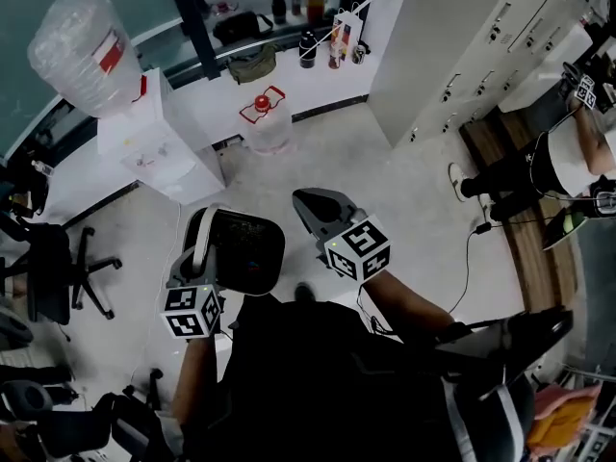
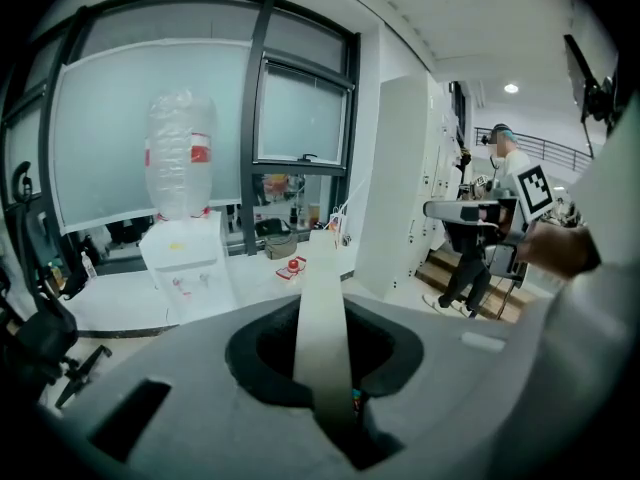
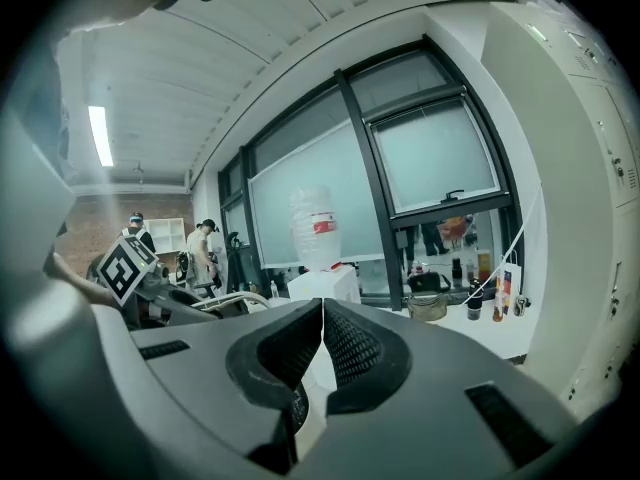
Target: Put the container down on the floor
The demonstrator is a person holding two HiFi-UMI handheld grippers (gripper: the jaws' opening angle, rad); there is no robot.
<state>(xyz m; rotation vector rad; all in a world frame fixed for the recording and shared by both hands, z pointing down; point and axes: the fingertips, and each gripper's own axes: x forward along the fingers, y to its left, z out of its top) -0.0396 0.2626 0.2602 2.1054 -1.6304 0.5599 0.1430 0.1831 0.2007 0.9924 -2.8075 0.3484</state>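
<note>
The container (image 1: 245,251) is a black, rounded box with a white handle (image 1: 200,241). It hangs in front of me above the pale floor (image 1: 385,171). My left gripper (image 1: 197,258) is shut on that handle. In the left gripper view the white handle (image 2: 322,328) runs up between the jaws of the left gripper (image 2: 326,378); the box itself is hidden there. My right gripper (image 1: 322,210) is held level to the right of the container, apart from it. Its jaws are shut tip to tip with nothing between them (image 3: 321,318).
A white water dispenser (image 1: 149,147) with a large clear bottle (image 1: 82,51) stands ahead on the left. A clear jug with a red cap (image 1: 267,118) stands on the floor beyond the container. White lockers (image 1: 462,56), a person (image 1: 539,166), a floor cable (image 1: 469,258) and an office chair (image 1: 48,268) surround me.
</note>
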